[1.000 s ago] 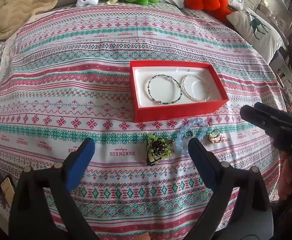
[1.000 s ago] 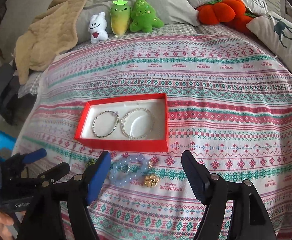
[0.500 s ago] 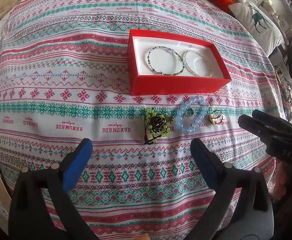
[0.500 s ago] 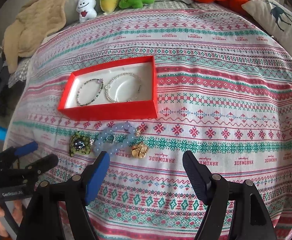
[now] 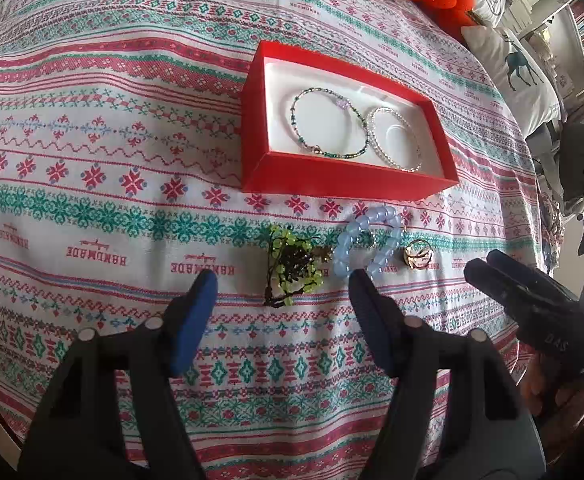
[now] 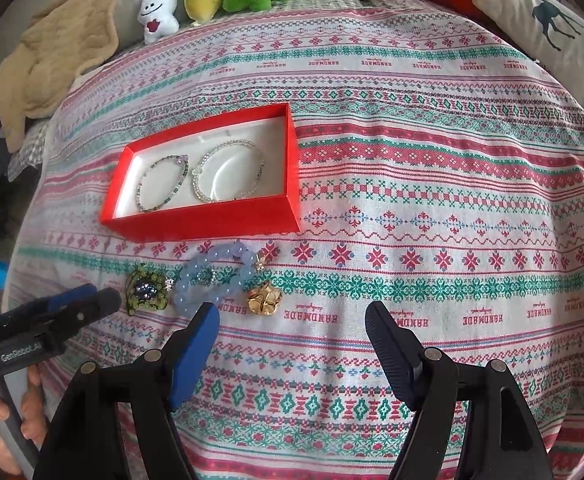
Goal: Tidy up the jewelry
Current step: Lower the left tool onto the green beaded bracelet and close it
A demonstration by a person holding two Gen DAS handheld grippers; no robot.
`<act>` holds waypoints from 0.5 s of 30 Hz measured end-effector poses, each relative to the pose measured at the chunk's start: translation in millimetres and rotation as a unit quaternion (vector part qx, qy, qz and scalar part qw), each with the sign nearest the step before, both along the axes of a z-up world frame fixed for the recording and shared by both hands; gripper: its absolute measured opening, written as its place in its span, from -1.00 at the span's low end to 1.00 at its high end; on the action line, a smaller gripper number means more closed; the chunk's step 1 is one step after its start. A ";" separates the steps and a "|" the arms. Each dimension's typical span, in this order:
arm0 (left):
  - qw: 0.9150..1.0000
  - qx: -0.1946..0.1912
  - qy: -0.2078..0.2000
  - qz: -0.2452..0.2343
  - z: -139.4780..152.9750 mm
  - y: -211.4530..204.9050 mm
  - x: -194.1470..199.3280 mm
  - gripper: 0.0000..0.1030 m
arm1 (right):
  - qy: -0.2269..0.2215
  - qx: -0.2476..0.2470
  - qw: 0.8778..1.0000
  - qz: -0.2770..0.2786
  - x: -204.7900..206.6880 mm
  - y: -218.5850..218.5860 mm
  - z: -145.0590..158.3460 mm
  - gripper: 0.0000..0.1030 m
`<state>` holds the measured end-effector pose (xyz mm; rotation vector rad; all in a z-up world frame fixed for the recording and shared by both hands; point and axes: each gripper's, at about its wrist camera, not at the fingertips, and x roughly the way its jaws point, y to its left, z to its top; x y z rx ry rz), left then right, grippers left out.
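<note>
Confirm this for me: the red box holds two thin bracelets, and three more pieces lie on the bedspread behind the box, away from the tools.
One thing is off: the three loose pieces lie in front of the red box, on the tools' side, not behind it. The right wrist view shows the green beaded piece, the blue bead bracelet and the gold piece there. The two thin bracelets in the box are right.

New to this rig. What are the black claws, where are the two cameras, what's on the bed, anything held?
No robot: a person holds a two-finger gripper in each hand, each with a fisheye camera looking along its fingers. One picture is from the left gripper, whose jaws have just been closing with nothing between them; the other from the right gripper, open and empty. On the patterned bedspread sits a red box with two thin bracelets. In front lie a green beaded piece, a blue bead bracelet and a gold ornament. Nothing is held.
</note>
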<state>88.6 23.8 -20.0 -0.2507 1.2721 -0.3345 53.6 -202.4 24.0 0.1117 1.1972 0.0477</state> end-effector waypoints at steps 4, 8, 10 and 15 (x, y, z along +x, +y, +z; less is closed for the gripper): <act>1.000 0.010 0.012 0.009 -10.3 -2.5 5.5 -0.17 | 0.000 0.002 1.000 0.000 -1.7 -0.7 1.6 0.49; 1.000 0.011 0.013 0.004 -12.8 -7.8 7.3 -0.36 | -0.001 0.001 1.000 -0.003 -3.4 -3.1 2.6 0.49; 1.000 0.018 0.014 -0.003 -15.4 -11.4 8.0 -0.44 | 0.000 0.001 1.000 -0.005 -3.3 -4.2 2.4 0.49; 0.999 0.028 0.028 -0.016 -26.4 -19.3 10.9 -0.66 | 0.002 0.002 1.000 -0.006 -2.4 -4.3 1.6 0.49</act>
